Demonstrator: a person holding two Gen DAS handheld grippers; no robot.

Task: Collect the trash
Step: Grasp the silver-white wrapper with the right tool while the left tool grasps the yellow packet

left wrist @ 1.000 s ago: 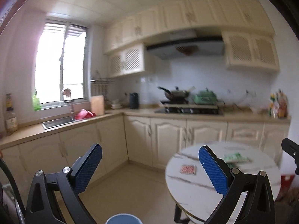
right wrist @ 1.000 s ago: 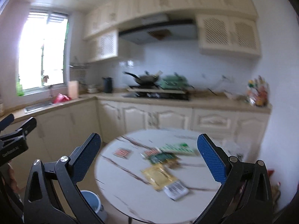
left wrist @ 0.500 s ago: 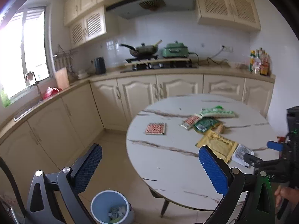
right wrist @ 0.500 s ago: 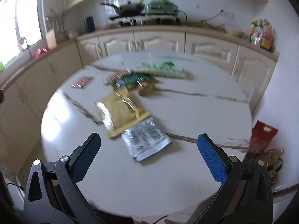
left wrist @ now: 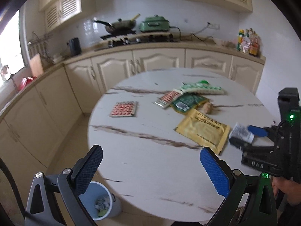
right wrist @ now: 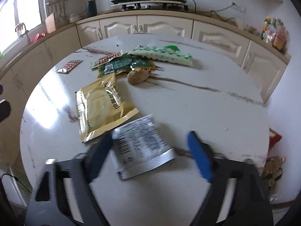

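My right gripper (right wrist: 150,146) sits low over the round white marble-pattern table (right wrist: 188,103), jaws spread wide. The silver foil sachet with black print (right wrist: 141,146) lies flat on the tabletop between the two blue-padded fingers (right wrist: 199,156); the left finger is just beside its left edge, though blur prevents me from confirming contact. The right finger is clear of it. In the left wrist view the same silver foil sachet (left wrist: 241,132) appears at the right table edge with the right gripper (left wrist: 248,137) around it.

My left gripper (left wrist: 150,167) hovers above the near table rim, jaws wide apart and holding nothing.

Remaining trash on the table:
- A yellow foil pouch (right wrist: 101,107), just beside the sachet, one corner overlapping or touching it.
- A dark green packet (right wrist: 124,65), partly overlapping a red-patterned wrapper (right wrist: 107,58).
- A green-and-white checked packet (right wrist: 163,55) further back.
- A brown crumpled lump (right wrist: 138,77), against the green packet.
- A red-and-white patterned flat wrapper (left wrist: 124,109), well apart to the left.

A light blue waste bin (left wrist: 101,201) stands on the floor beside the table, with scraps inside.
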